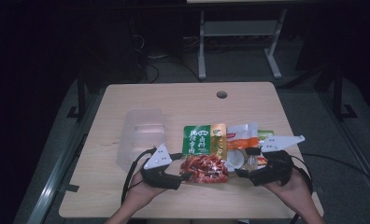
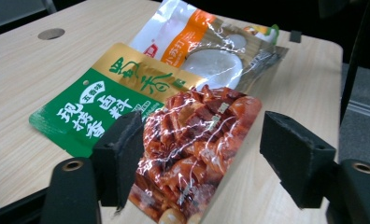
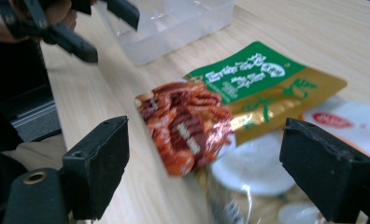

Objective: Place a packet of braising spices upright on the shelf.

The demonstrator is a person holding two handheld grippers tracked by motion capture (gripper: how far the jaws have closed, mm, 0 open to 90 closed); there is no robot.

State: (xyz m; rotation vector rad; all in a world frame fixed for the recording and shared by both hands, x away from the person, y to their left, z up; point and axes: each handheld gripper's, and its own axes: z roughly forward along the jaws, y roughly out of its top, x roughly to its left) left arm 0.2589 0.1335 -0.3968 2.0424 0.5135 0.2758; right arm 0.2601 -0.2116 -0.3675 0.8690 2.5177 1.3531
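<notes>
A clear packet of red snack pieces (image 1: pixel 204 169) lies at the table's near middle, partly over a green and gold packet (image 1: pixel 202 139). My left gripper (image 1: pixel 185 175) is just left of it. In the left gripper view the jaws (image 2: pixel 206 135) stand wide, with the red packet (image 2: pixel 192 149) seen between them and the right pad well clear of it. My right gripper (image 1: pixel 241 172) sits at the packet's right, open. Its view (image 3: pixel 206 140) looks over the red packet (image 3: pixel 188 123), with nothing between the pads. The left gripper (image 3: pixel 103 30) shows at that view's top left.
A white and orange packet (image 1: pixel 241 135) with pale round pieces lies right of the green one. A clear plastic container (image 1: pixel 141 135) stands at the left of the table (image 1: pixel 183 100). A cable hole (image 1: pixel 221 94) is near the far edge. Dark floor and desk legs lie beyond.
</notes>
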